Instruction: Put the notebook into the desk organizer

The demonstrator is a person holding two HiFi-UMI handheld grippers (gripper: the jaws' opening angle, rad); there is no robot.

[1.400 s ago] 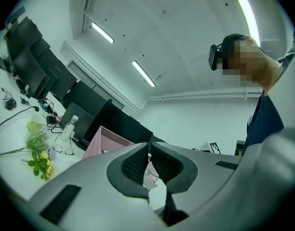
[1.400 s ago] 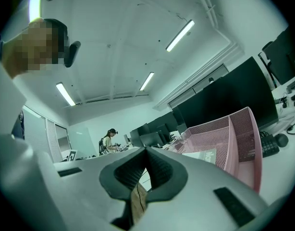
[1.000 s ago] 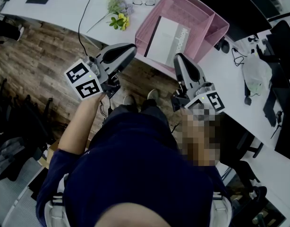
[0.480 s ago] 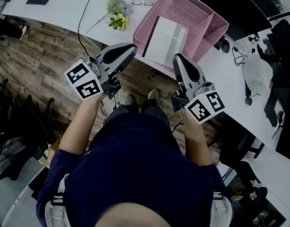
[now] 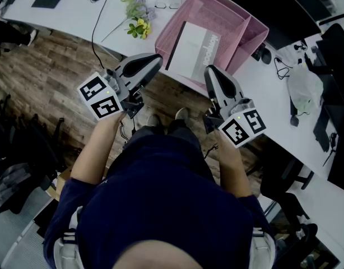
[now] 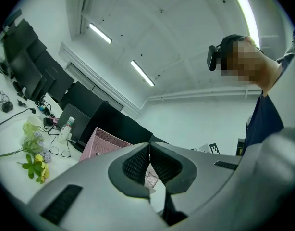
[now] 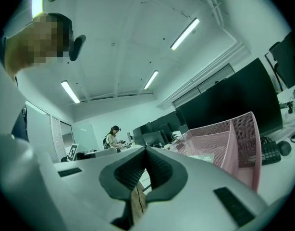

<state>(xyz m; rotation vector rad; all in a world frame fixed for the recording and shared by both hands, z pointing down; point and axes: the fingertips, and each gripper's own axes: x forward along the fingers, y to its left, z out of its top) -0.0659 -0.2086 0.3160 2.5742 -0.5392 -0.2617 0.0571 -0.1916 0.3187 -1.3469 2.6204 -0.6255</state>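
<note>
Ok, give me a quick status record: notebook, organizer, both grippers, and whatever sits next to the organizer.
notebook: lying flat inside the organizer's larger compartment
organizer: pink mesh, on the white desk
left gripper: shut, nothing between the jaws, held short of the desk edge
right gripper: shut, nothing between the jaws, held short of the desk edge
next to organizer: flowers, on the left gripper's side
task: looks done
</note>
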